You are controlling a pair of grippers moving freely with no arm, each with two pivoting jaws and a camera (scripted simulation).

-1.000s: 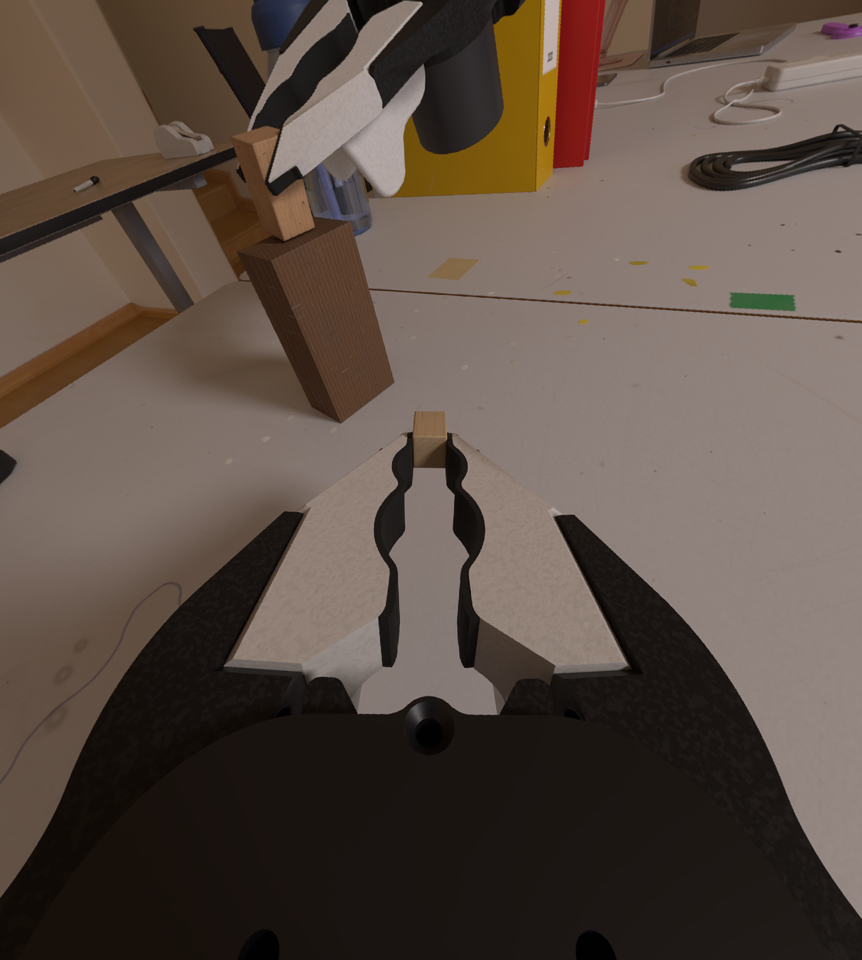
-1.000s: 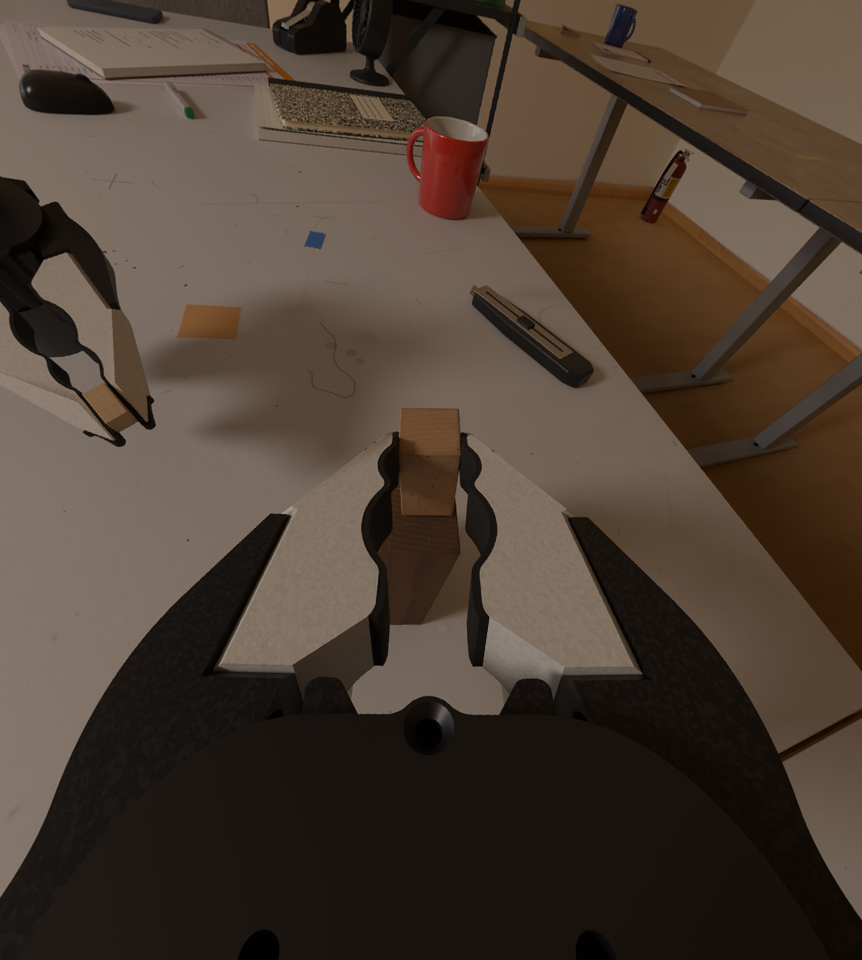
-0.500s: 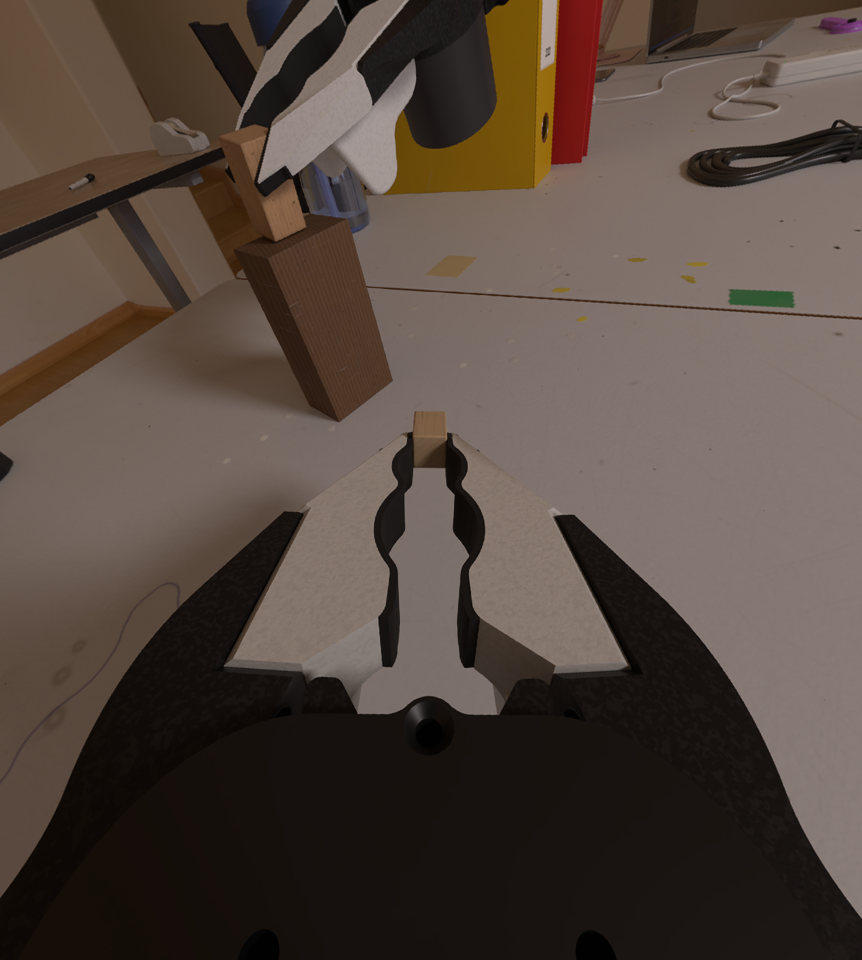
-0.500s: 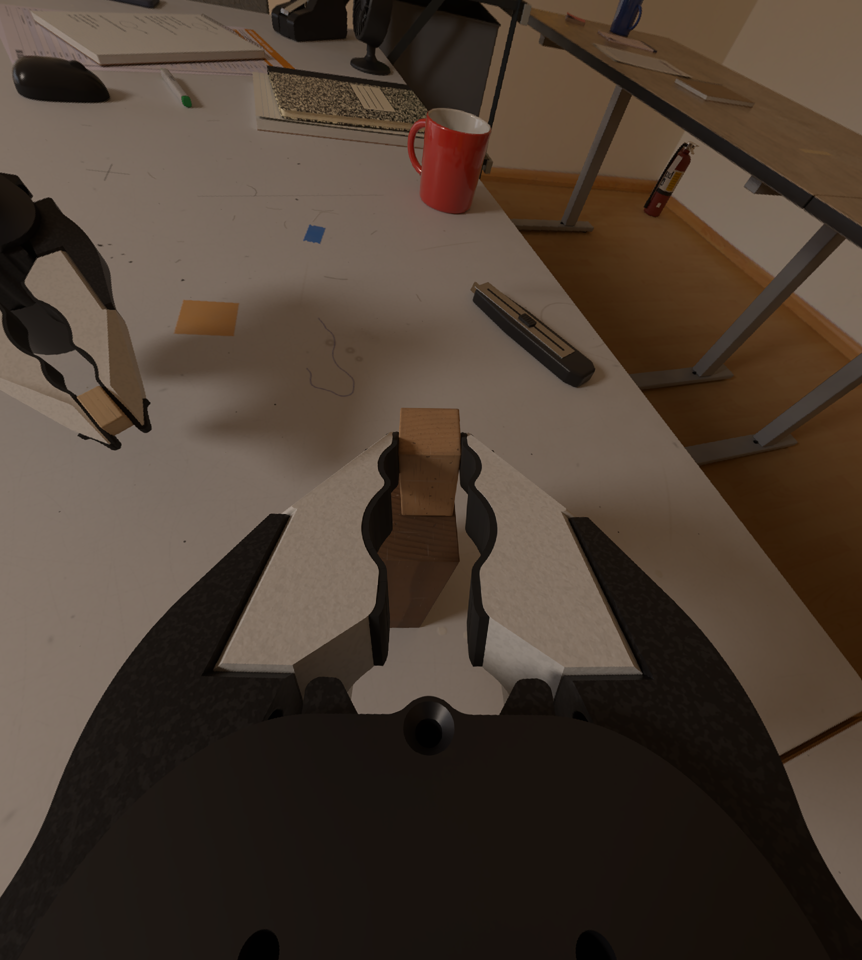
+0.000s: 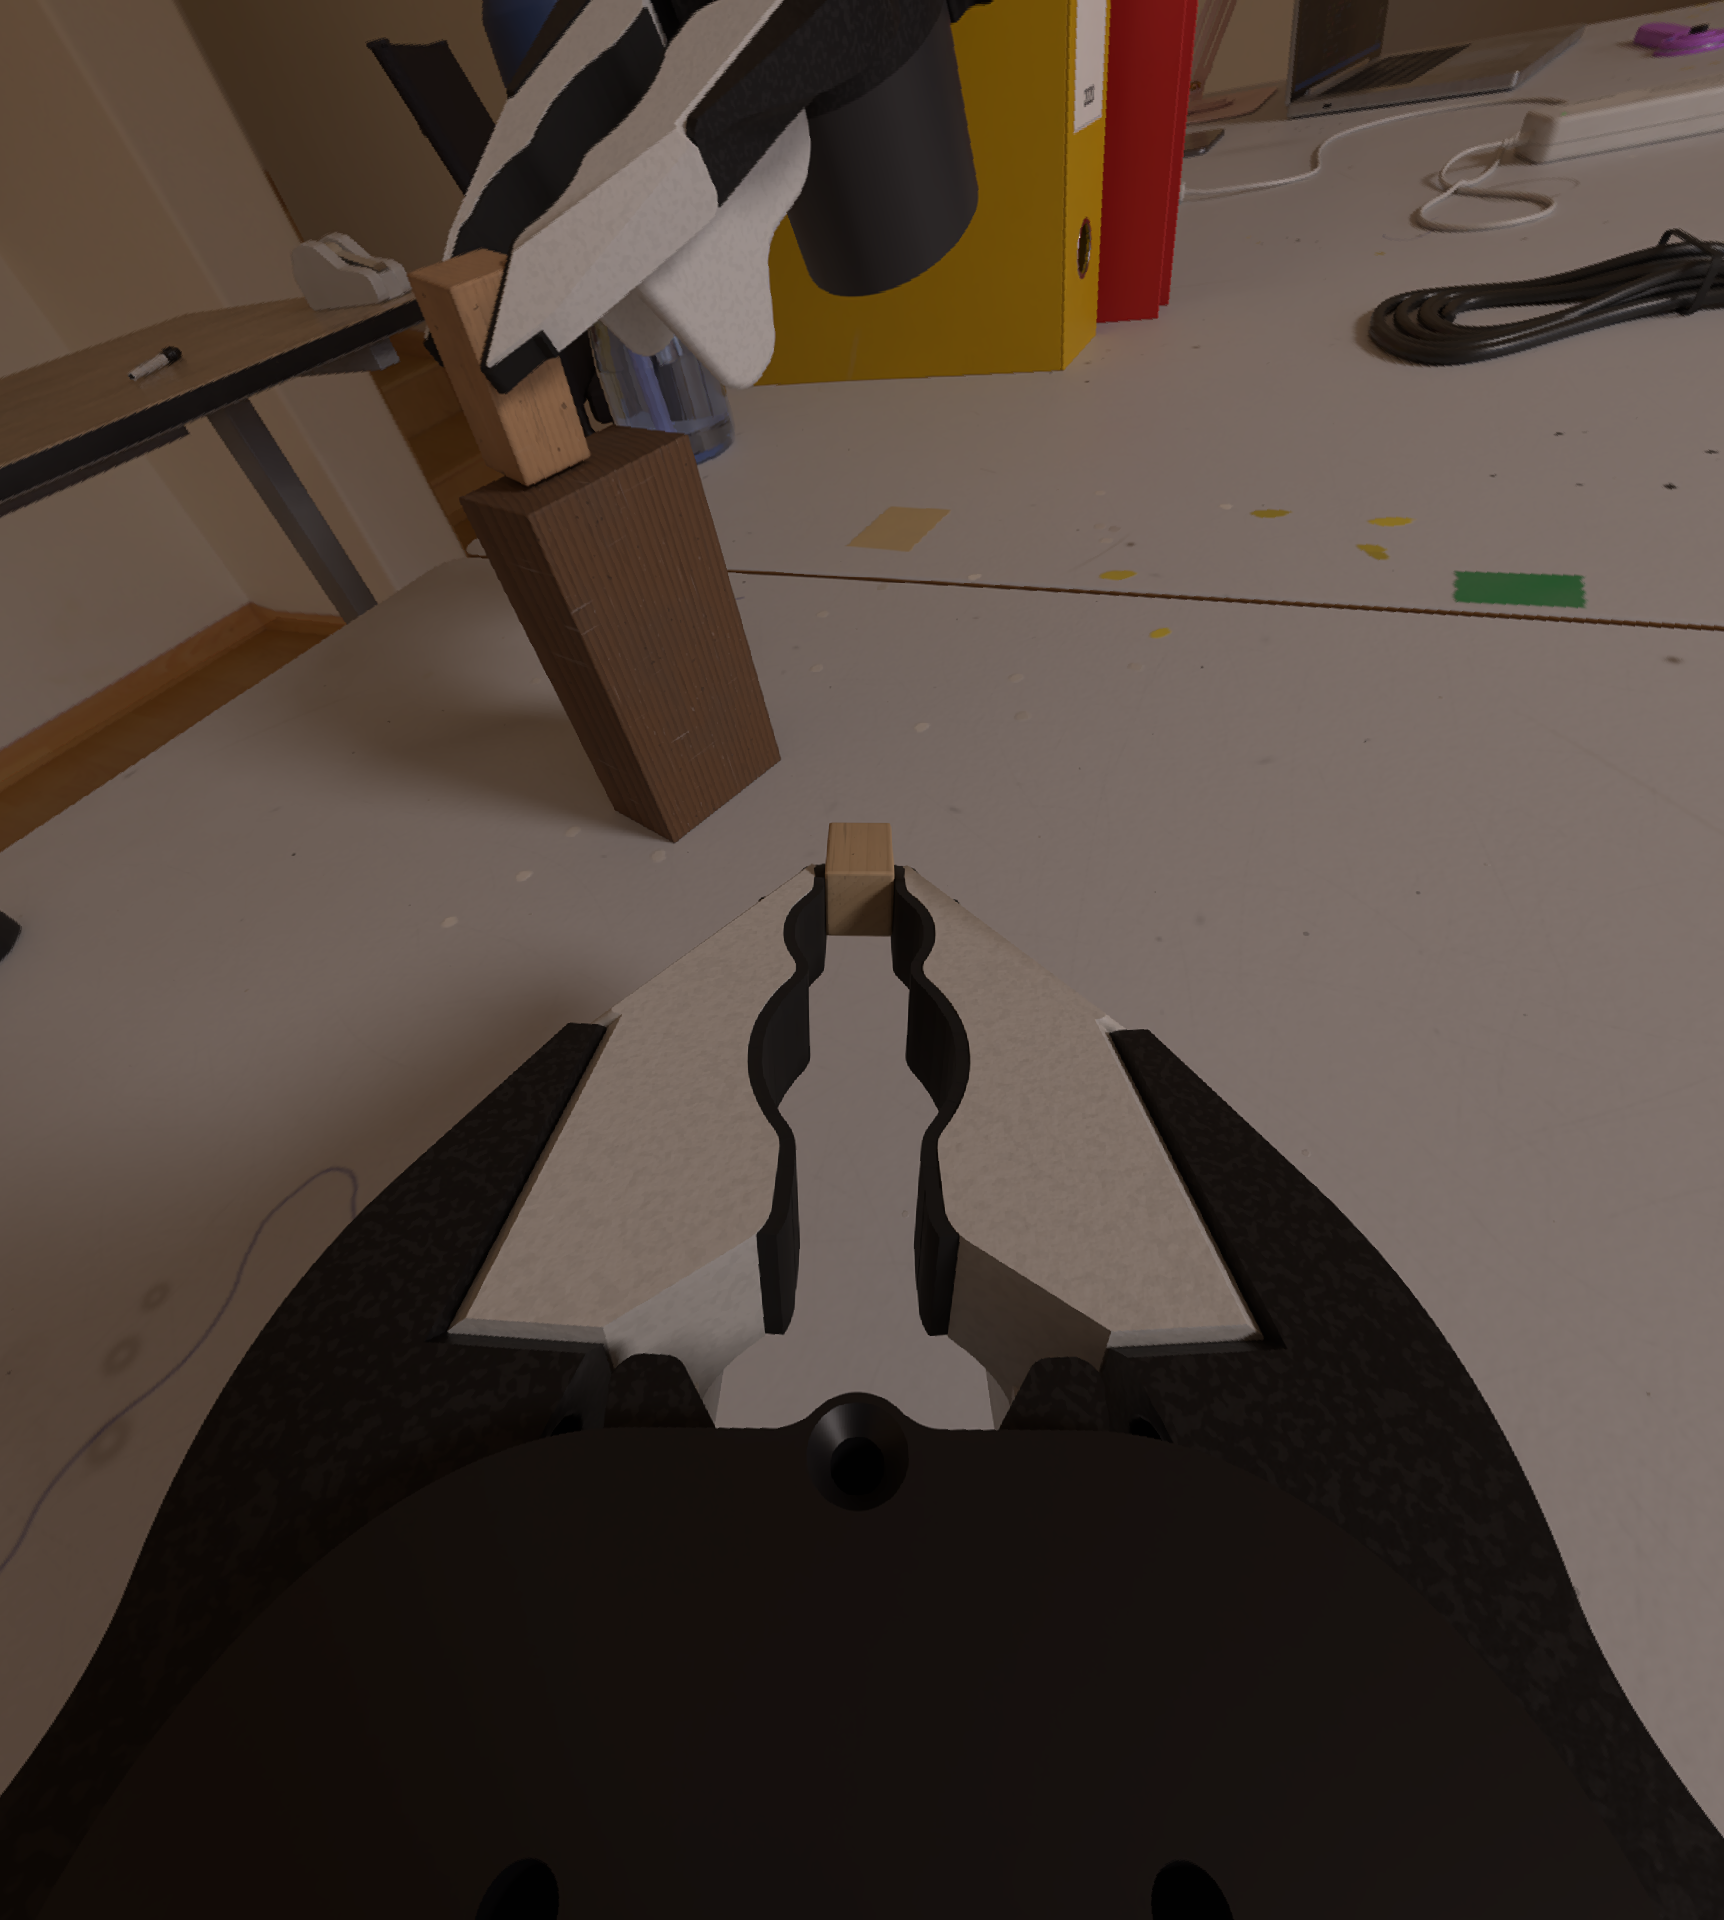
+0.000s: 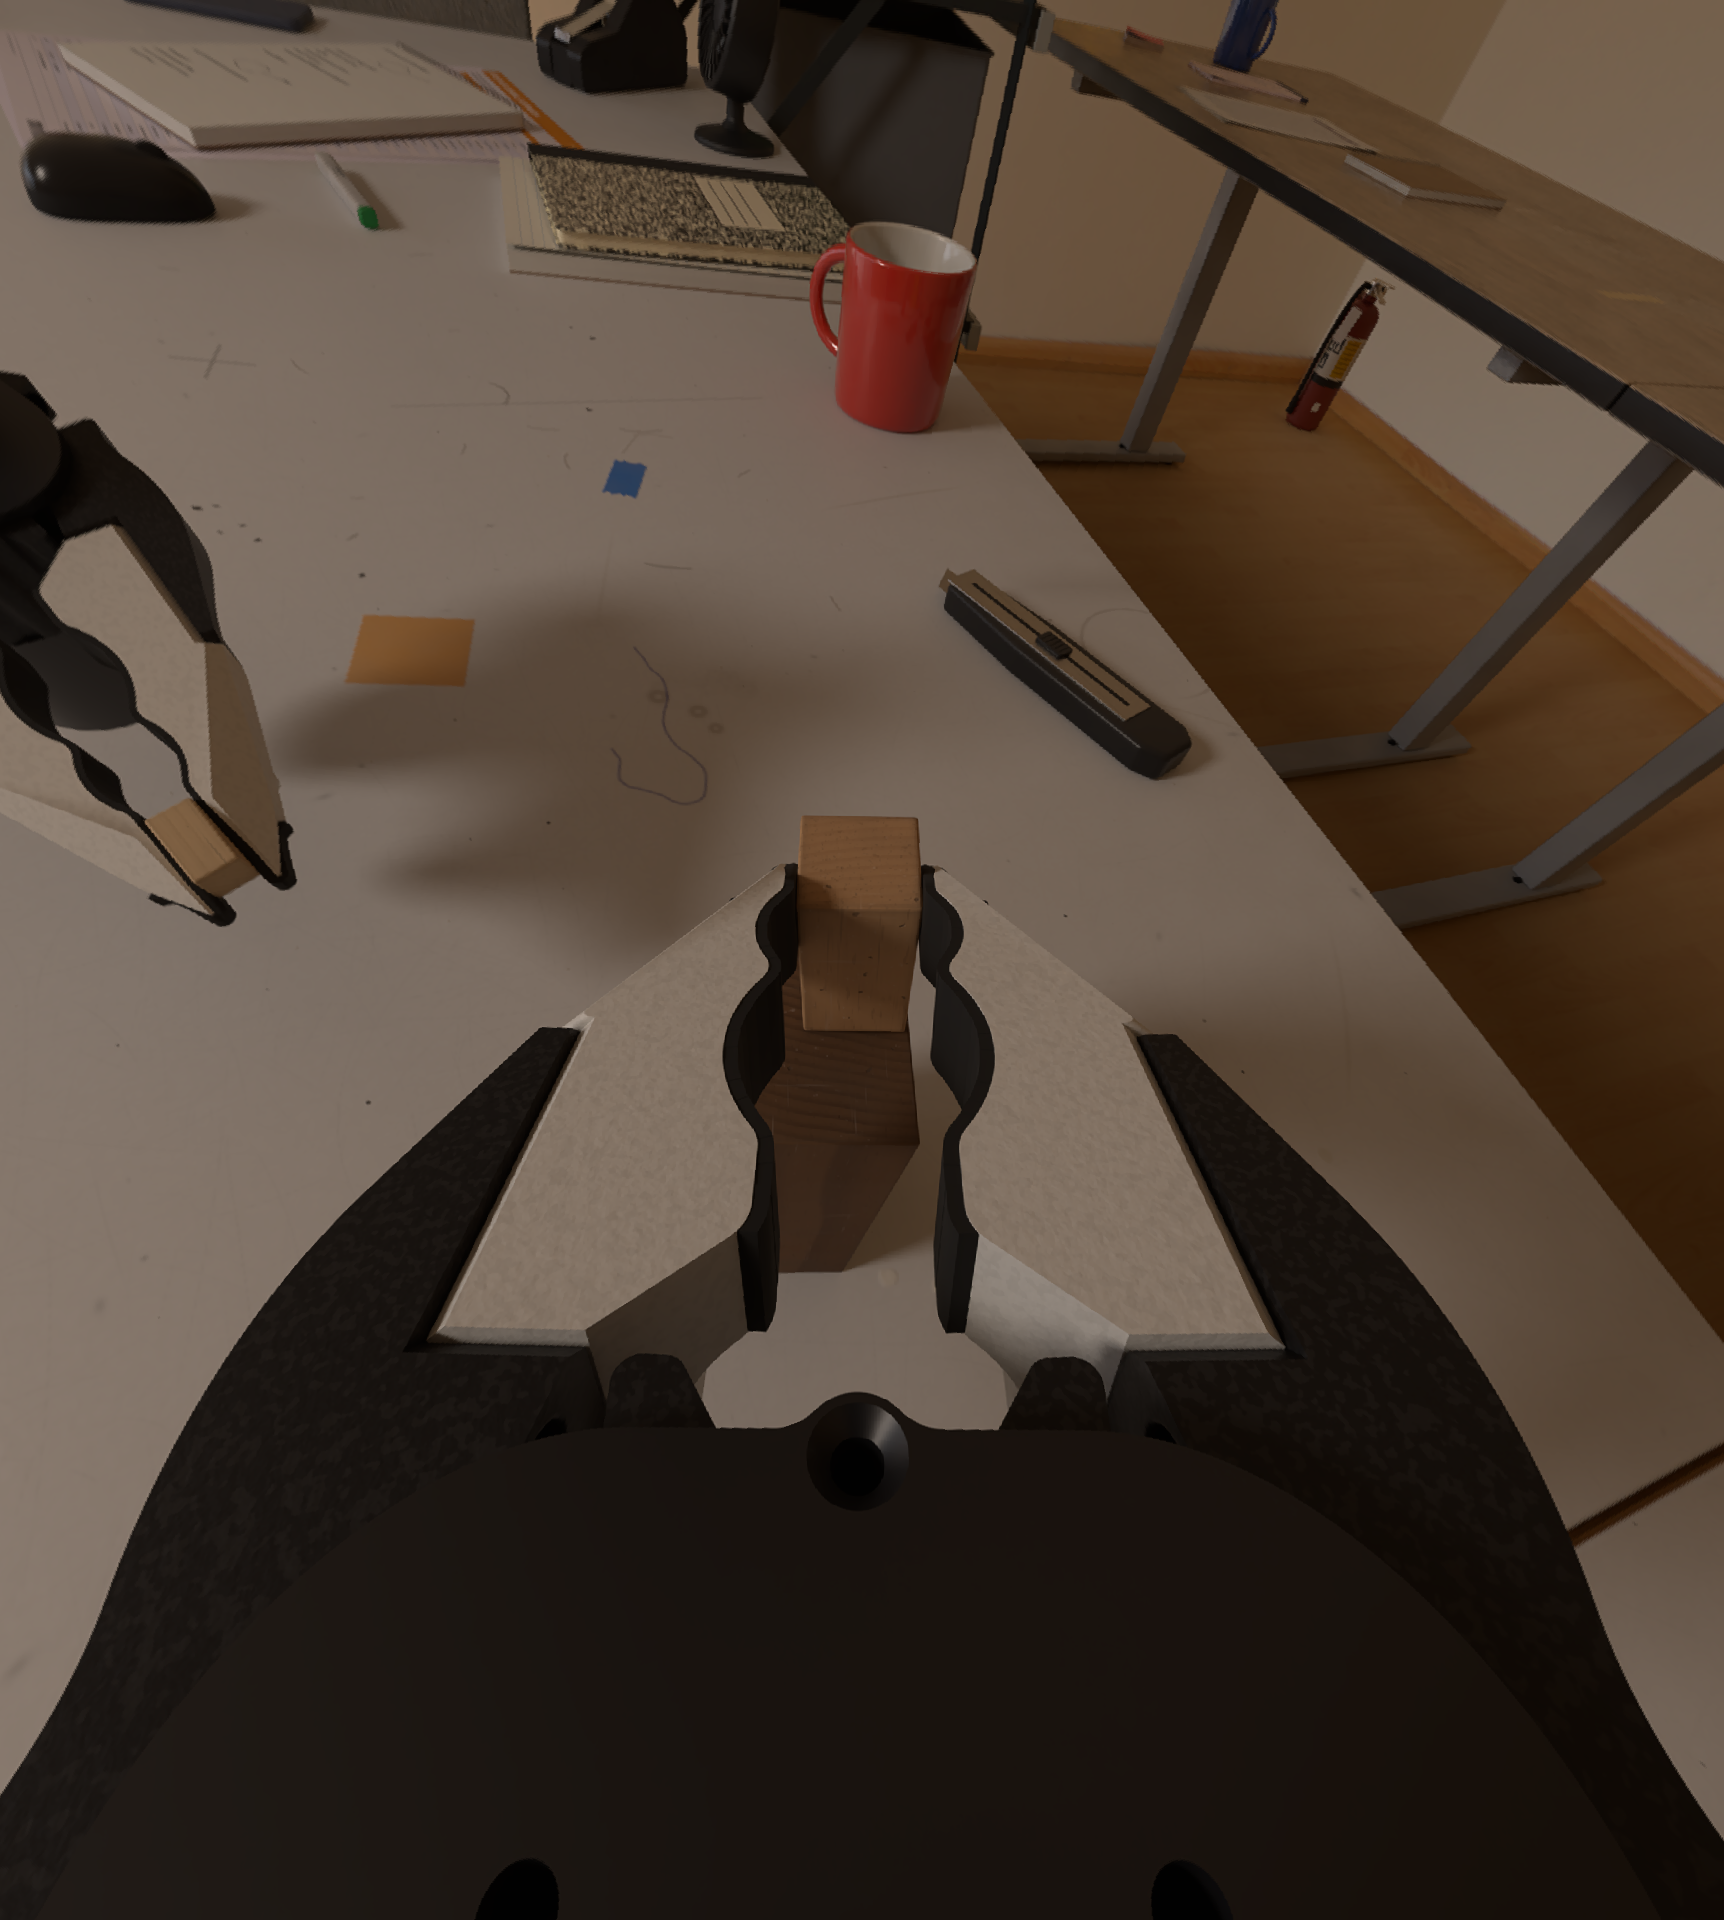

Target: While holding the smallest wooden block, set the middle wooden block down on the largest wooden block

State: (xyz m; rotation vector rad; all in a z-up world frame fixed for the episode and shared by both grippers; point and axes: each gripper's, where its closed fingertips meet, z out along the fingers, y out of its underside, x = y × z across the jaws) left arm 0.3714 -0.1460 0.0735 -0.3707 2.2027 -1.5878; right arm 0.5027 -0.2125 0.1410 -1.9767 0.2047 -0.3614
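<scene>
The left tongs point(image 5: 859, 883) pinch the smallest block point(image 5: 858, 878) above the tabletop point(image 5: 1253, 935). The right tongs point(image 6: 858, 904) grip the middle block point(image 6: 856, 925), touching the dark largest block point(image 5: 629, 644); level it before releasing.

An office: ring binders point(image 5: 1024, 197), notebook point(image 6: 681, 208), mouse point(image 6: 110, 179), red mug point(image 6: 894, 324), desks point(image 6: 1523, 229).

We are finding writing only on the yellow binder's spine label point(image 5: 1087, 96) and the fire extinguisher point(image 6: 1336, 356) (both too small to be reading).
</scene>
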